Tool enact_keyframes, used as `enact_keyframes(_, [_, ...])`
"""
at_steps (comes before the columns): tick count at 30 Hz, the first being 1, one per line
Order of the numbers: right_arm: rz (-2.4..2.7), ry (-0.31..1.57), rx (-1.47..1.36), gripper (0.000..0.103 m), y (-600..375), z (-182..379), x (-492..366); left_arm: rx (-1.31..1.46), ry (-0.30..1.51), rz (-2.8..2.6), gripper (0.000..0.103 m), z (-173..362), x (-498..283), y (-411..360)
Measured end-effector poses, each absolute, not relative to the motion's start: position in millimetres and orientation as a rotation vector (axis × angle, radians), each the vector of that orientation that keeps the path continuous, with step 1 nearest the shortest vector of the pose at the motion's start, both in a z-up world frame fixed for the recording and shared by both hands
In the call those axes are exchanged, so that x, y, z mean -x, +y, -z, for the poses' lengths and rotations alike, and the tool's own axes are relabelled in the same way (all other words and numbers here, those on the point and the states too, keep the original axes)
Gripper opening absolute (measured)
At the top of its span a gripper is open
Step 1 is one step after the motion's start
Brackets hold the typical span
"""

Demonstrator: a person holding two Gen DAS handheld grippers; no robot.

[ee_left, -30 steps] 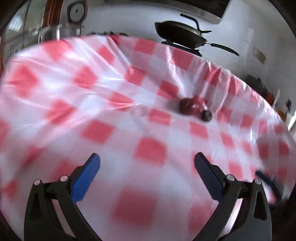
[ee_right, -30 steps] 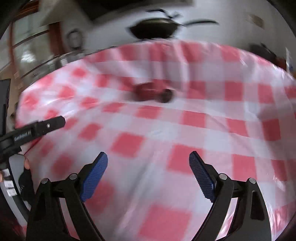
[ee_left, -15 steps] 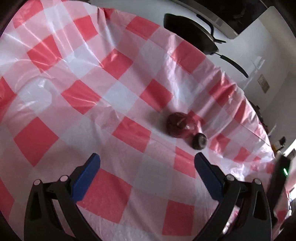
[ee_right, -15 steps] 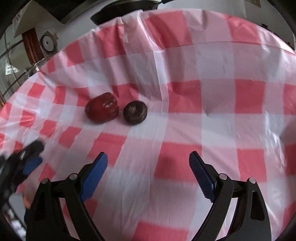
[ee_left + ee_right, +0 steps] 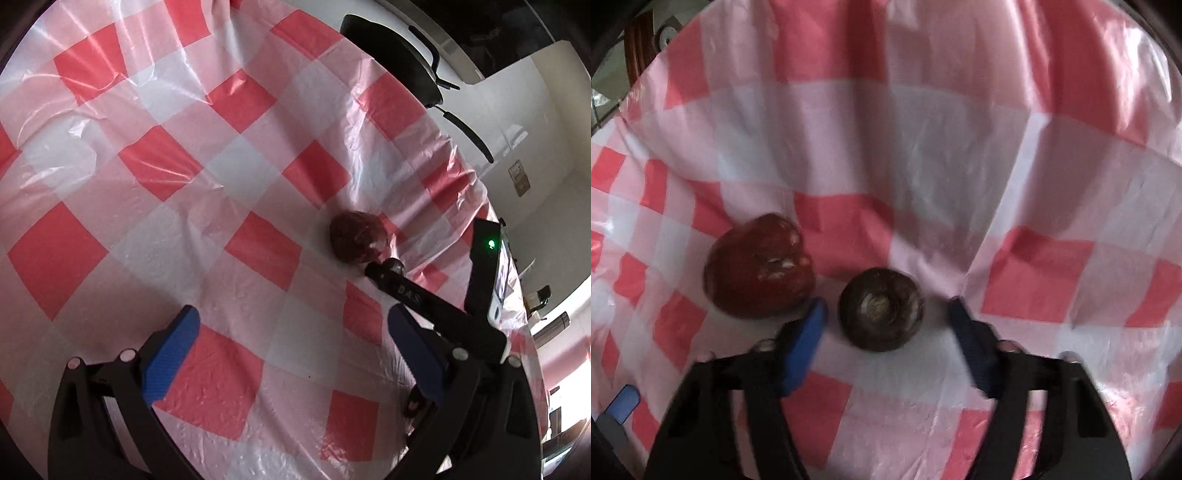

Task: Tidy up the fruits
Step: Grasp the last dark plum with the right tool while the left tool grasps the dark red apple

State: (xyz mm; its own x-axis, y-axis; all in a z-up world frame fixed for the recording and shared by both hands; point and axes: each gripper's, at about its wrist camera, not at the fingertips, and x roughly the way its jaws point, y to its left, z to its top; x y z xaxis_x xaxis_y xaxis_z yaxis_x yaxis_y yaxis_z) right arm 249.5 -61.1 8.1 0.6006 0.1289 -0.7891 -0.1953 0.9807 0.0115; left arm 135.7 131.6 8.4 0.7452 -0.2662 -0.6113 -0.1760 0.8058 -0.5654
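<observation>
Sitting on the red-and-white checked tablecloth (image 5: 923, 155): two fruits, side by side, close but not clearly touching.

Landmark = dark round fruit (image 5: 881, 308).

Left of it, lying just beside: larger red fruit (image 5: 759, 267), glossy, pale scuffs on its upper face. Showing in the left wrist view too (image 5: 358, 236), resting near the far right part of the cloth.

Dark round fruit itself: sitting between the blue pads of the right gripper (image 5: 886, 314), stem end facing the camera. Left pad (image 5: 807, 332) wedging into the space between the two fruits, narrow gap showing to the dark fruit. Right pad (image 5: 967, 332) standing off on the other side, clear gap. Jaws closing around it, pads not yet pressing; motion blur on both fingers.

Left gripper (image 5: 291, 321): hanging well short of the dark fruit, over bare cloth, jaws spread wide, nothing between the pads.

From the left wrist view, the right gripper's black finger tip reaching in from the right, covering most of the dark fruit (image 5: 394, 263), tip ending right next to the red fruit. Green indicator light (image 5: 491, 243) glowing on the right gripper's body.

Beyond the table edge, far past the dark fruit: black pan (image 5: 391, 55) sitting on a white counter.
</observation>
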Motion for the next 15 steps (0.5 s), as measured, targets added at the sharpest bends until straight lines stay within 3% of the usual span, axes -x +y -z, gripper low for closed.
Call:
enact_keyframes(1, [-0.183,0.915,0.049,0.041,-66,-11,-244,0.651,0.74,0.055,0.102,-8,-136,132])
enact_keyframes(7, [-0.203,0.771,-0.226,0.041,-130,-19,-181,0.636,0.746,0.067,0.102,-8,-137,130])
enact_keyframes(11, [-0.178,0.718,-0.463,0.041,-173,-11,-170,0.578,0.753,0.071,0.102,-13,-138,120])
enact_keyframes(15, [-0.161,0.674,-0.526,0.041,-186,-11,-170,0.481,0.77,0.005,0.102,-17,-145,101])
